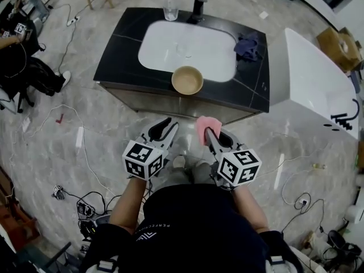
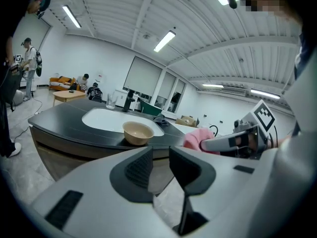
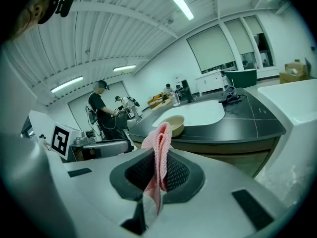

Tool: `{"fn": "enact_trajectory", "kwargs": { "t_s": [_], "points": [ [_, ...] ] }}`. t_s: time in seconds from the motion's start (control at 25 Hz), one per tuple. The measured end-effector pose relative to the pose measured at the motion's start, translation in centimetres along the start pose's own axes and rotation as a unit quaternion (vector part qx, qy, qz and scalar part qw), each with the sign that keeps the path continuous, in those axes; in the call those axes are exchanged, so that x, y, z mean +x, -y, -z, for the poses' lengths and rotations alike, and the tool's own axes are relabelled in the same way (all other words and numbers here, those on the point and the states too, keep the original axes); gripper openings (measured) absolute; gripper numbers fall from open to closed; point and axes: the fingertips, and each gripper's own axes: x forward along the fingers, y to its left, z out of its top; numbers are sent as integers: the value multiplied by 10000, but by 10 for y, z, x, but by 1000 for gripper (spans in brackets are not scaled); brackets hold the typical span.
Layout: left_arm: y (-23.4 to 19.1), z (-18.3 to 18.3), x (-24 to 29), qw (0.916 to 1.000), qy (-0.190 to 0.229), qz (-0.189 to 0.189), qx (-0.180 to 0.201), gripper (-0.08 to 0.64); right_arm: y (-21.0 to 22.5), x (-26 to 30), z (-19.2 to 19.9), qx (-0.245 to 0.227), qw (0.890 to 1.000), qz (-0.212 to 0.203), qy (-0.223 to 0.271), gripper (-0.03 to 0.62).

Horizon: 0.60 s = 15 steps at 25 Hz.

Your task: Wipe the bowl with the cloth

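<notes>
Grey marble floor (image 1: 85, 124) is taking up most of the head view, with cables (image 1: 85, 206) trailing over it at lower left. Dark counter (image 1: 122, 44) is standing ahead of the person, and a white tub (image 1: 313, 78) is sitting just beside its right end. White sink (image 1: 165, 44) is filling the middle of the counter.

Person is standing well back from the counter, both arms held forward at waist level, grippers side by side and near each other.

Left gripper (image 1: 165, 125) is pointing toward the counter. Its jaws are sitting released with a narrow gap, nothing between them; only floor and counter front are showing through the gap in the left gripper view.

Right gripper (image 1: 213, 134) is clenching the cloth (image 3: 161, 152). The pink fabric is pinched folded between the pads, sticking up past the tips and hanging a bit below them.

Bowl (image 1: 187, 79) is sitting upright on the counter's front strip, right at the sink's near rim, straight ahead of the grippers and well apart from both. Tan, looking empty.

Dark rag (image 1: 249, 45) is lying bunched on the counter right of the sink. Black faucet (image 1: 199, 4) is standing behind the sink, with a glass (image 1: 170, 9) just to its left.
</notes>
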Motion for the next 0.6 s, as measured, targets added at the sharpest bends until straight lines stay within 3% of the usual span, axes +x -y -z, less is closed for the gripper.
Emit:
{"fn": "enact_trajectory", "kwargs": {
  "t_s": [0.32, 0.6],
  "points": [
    [-20, -8, 31, 9991, -30, -160, -399, 92, 27, 28, -29, -108, 9999, -115, 12, 48],
    [-43, -39, 50, 9961, 190, -783, -353, 75, 44, 48, -69, -282, 9986, -420, 133, 48]
  ]
}}
